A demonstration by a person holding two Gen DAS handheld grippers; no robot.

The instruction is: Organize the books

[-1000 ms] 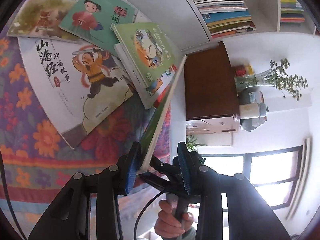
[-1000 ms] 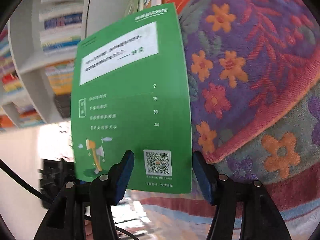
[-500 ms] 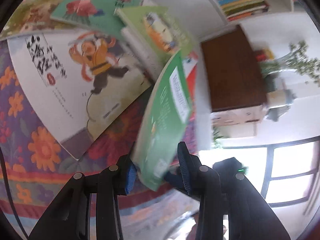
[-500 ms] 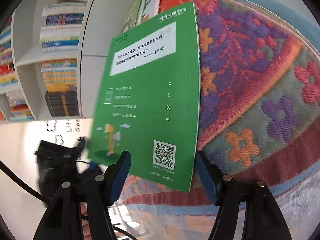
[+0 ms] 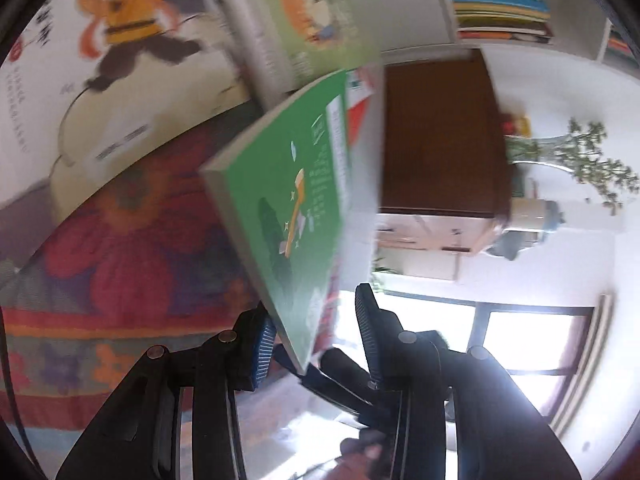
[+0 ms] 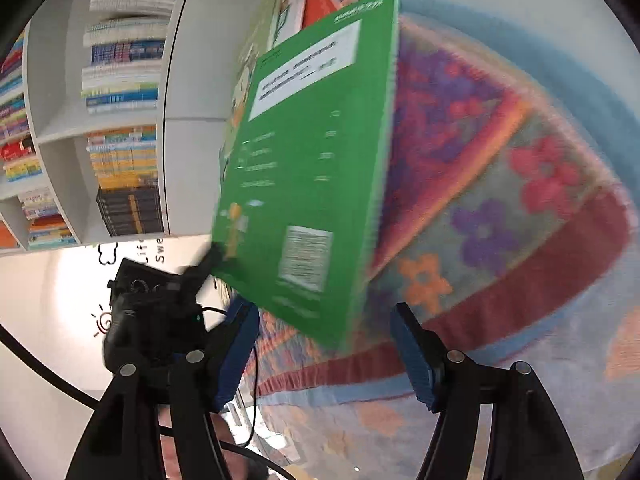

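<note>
Book: thin green paperback book (image 5: 288,208), lower corner in left tongs (image 5: 310,344), tilted above flowered cloth (image 5: 120,248).
Left tongs: clenched on book.
Right tongs (image 6: 324,344): released (book just ahead).

A floral cloth (image 5: 120,248) in red, purple and orange covers the surface, with a dark red band and pale blue edge near its border (image 6: 520,320). Beyond it stands a brown wooden cabinet (image 5: 440,132), and beside that a leafy green plant (image 5: 592,160) in a clear vase. Bright daylight comes through a dark-framed window (image 5: 532,340). A white wall (image 6: 60,280) carries a small sun doodle (image 6: 105,322) and some black lettering, too blurred to read.
</note>
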